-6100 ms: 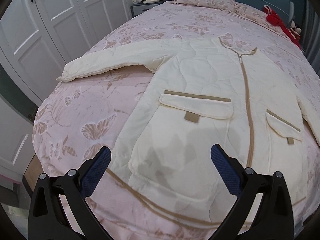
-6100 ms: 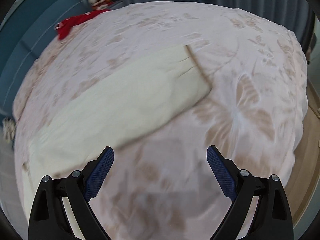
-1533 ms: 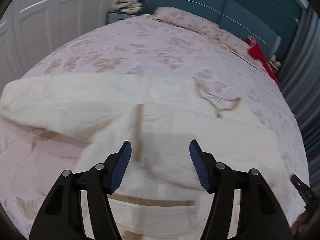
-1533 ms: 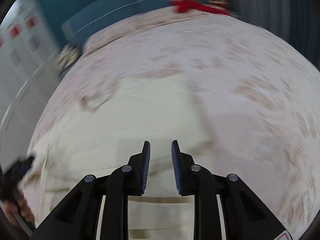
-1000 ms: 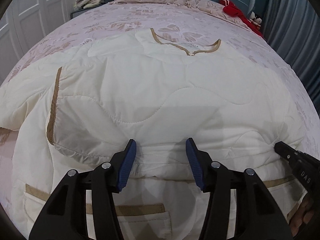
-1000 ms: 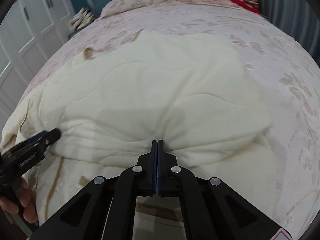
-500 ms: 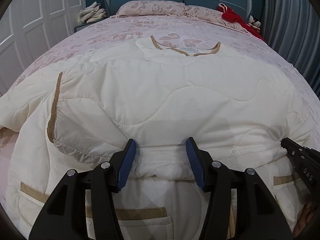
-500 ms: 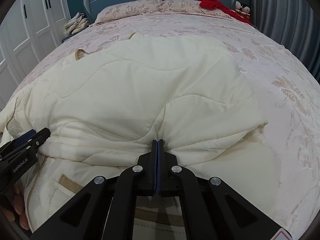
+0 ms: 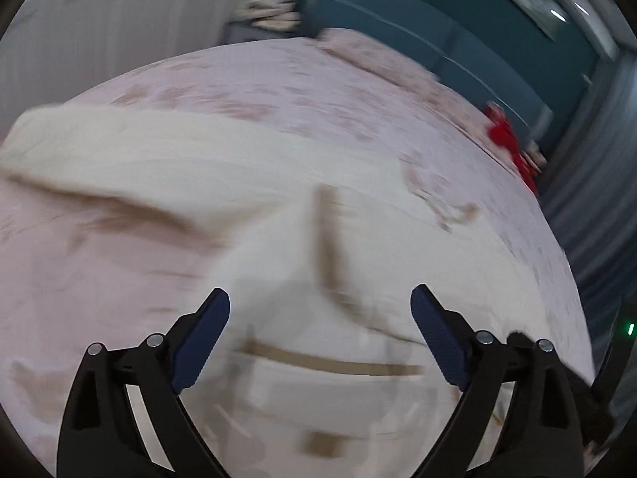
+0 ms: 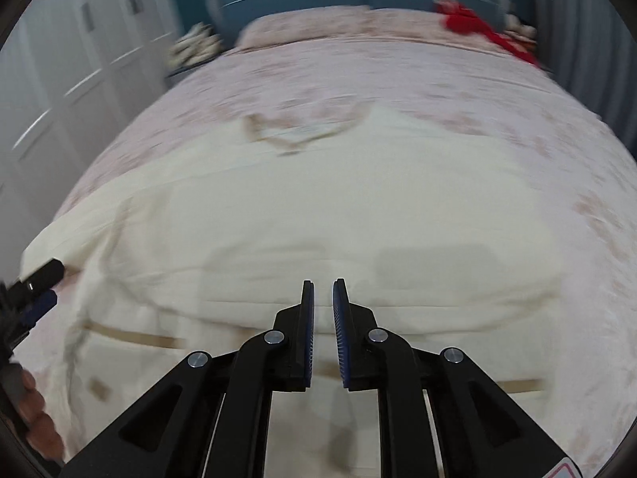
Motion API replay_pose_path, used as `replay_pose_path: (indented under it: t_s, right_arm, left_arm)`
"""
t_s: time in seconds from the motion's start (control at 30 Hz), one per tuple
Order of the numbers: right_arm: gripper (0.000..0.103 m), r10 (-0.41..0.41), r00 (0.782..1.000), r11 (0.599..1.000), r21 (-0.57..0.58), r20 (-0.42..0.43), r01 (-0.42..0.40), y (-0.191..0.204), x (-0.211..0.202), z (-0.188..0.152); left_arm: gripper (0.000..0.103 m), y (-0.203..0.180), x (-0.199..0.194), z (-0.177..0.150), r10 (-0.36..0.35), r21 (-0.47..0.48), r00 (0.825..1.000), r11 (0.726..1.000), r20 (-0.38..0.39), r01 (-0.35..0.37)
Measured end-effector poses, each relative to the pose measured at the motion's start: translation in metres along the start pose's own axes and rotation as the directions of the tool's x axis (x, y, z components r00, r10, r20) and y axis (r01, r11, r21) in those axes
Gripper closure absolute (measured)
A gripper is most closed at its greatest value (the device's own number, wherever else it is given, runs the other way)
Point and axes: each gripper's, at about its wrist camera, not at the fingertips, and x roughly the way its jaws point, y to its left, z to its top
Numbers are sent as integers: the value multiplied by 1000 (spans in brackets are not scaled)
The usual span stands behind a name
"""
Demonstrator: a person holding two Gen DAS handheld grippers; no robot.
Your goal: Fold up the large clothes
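A cream quilted jacket [image 10: 318, 215] with tan trim lies on the pink bed, its right side folded across the body. In the left wrist view the jacket [image 9: 286, 279] shows blurred, with its left sleeve [image 9: 119, 159] stretched out to the left. My left gripper [image 9: 320, 310] is open and empty above the jacket's left side. My right gripper [image 10: 323, 306] has its jaws slightly apart, holding nothing, just above the folded edge. The left gripper also shows at the left edge of the right wrist view [image 10: 36, 283].
The pink floral bedspread [image 10: 398, 75] surrounds the jacket. Pillows [image 10: 302, 28] and a red item [image 10: 473, 26] lie by the blue headboard. White wardrobe doors [image 10: 79, 59] stand left, grey curtains [image 9: 589, 183] right. A nightstand with folded cloth [image 9: 270, 12] is beside the bed.
My right gripper has let go of the folded edge and its jaws have parted. My left gripper has opened wide and swung left toward the outstretched sleeve. Both views are motion-blurred.
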Motion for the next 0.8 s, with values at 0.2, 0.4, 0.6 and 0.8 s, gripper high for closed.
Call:
replay_pose_path:
  t_s: [0.2,0.4,0.6,0.8]
  right_arm:
    - [90,38,993,999,-30,-115,-41,61,49,-11]
    - [91,-5,997,998,-60,-79,1,67,58,-27]
    - [91,12,998,998,-60,-54,-15,63,57,-28]
    - [89,45,999,997,56,-17,-44,49,13,-32]
  left_arm:
    - [13,176,-29,60,180,-333,983,929,18,-164]
    - [14,291,-36,95,272,-519,961,828,39,-213]
    - [74,335,-14,106,212,-616,977,771,9,-161]
    - [98,227,-50,173,192,-331,970,934,148,-135]
